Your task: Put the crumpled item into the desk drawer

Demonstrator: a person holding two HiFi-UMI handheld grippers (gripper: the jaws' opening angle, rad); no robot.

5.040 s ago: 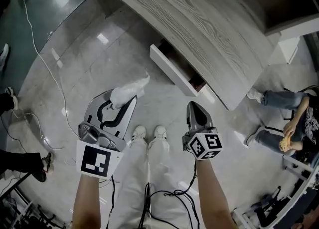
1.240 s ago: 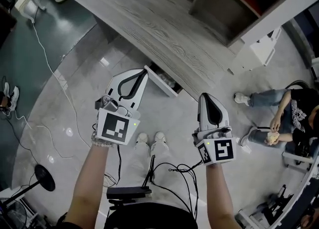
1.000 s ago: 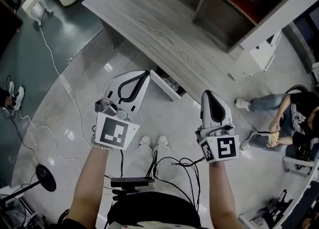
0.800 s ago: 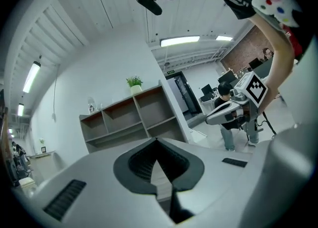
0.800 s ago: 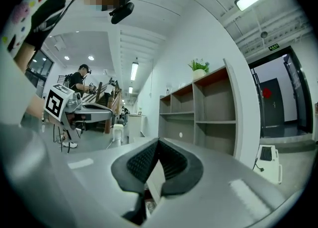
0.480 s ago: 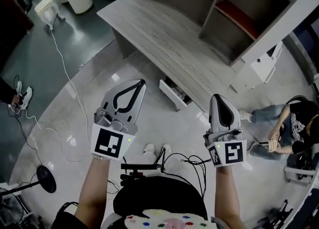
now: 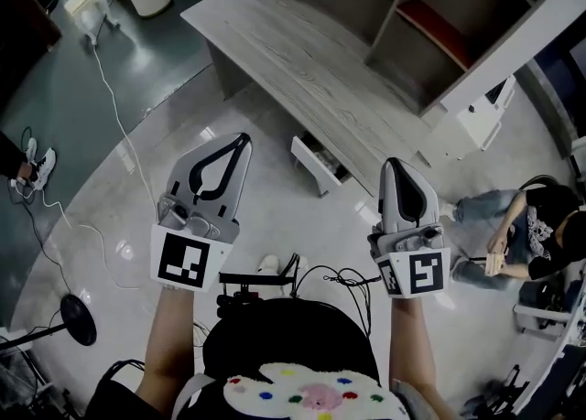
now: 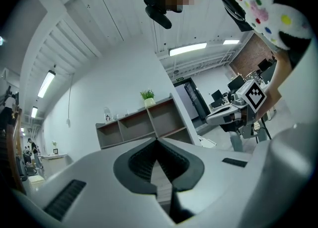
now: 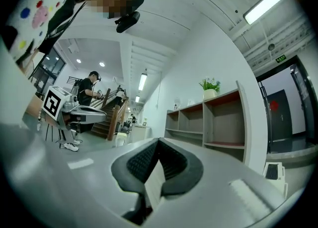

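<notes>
Left gripper (image 7: pixel 240 140) and right gripper (image 7: pixel 396 165) sit higher now, both closed empty, but the open drawer (image 7: pixel 315 165) could catch shins.

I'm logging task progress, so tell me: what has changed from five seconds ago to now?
The left gripper has let go of the crumpled white item. Its jaws are now shut on nothing, and the item is not visible anywhere. The left gripper and the right gripper have both drawn back from the desk, which now looks farther off. The drawer stays open, and the right gripper stays shut and empty.
</notes>
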